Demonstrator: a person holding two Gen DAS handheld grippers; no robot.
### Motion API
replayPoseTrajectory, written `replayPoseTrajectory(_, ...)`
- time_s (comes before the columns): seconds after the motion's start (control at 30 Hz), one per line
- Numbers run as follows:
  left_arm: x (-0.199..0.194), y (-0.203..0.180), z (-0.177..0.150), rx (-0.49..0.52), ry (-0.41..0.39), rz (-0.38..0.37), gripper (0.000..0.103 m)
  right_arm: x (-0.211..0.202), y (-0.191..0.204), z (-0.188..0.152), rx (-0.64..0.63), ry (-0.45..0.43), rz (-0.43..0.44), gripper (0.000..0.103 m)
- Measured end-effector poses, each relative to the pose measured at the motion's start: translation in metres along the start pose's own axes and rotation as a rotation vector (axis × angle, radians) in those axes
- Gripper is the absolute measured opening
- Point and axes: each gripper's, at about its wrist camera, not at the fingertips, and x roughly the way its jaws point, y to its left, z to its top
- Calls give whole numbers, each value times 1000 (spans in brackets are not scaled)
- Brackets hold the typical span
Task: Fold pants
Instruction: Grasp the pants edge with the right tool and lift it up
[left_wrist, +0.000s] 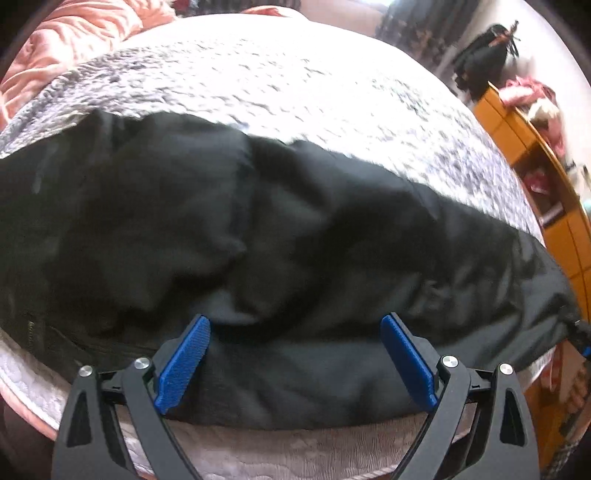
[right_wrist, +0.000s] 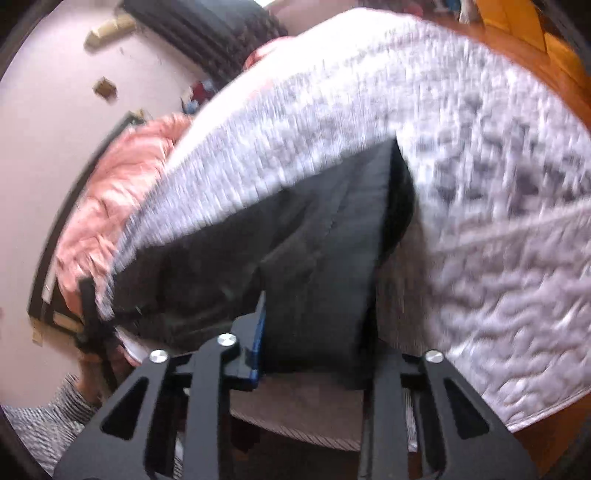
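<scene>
Black pants (left_wrist: 280, 236) on bed (left_wrist: 295, 85), lying long and unfolded: left tool (left_wrist: 295, 362) gapes wide and empty above them, right tool (right_wrist: 314, 332) pinches one end; folding barely begun.

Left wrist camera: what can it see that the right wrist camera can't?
Only the left wrist view shows the left hand-held gripper open over the black pants, and an orange wooden cabinet. Only the right wrist view shows the right hand-held gripper shut on a lifted pants fold, and a pink wall. Both show the pants, the grey blanket and the pink bedding.
</scene>
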Motion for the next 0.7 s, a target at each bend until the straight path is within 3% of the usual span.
replayPoseTrajectory(0.07, -4, 2, 3, 4, -30, 31, 94, -16, 2, 12, 21, -50, -21, 17)
replayPoseTrajectory(0.13, 1, 5, 4, 12, -29, 61, 94, -22, -4, 13, 30, -60, -96, 15)
replayPoseTrajectory(0.23, 22, 12, -2, 4, 29, 62, 94, -11, -23, -4, 77, 2, -193, 15)
replayPoseTrajectory(0.3, 35, 6, -11, 81, 12, 99, 97, 9, -44, -19, 131, 66, -234, 15)
replayPoseTrajectory(0.37, 35, -4, -18, 130, -10, 133, 99, 16, -54, -29, 177, 59, -224, 15)
replayPoseTrajectory(0.43, 31, -3, -18, 127, -2, 118, 98, 12, -52, -29, 203, 38, -206, 14)
replayPoseTrajectory(0.53, 18, 7, -15, 99, 11, 95, 97, 0, -28, -24, 166, 6, -213, 12)
replayPoseTrajectory(0.7, -10, 31, -18, 95, -25, 109, 97, -26, 16, -17, 124, -82, -119, 12)
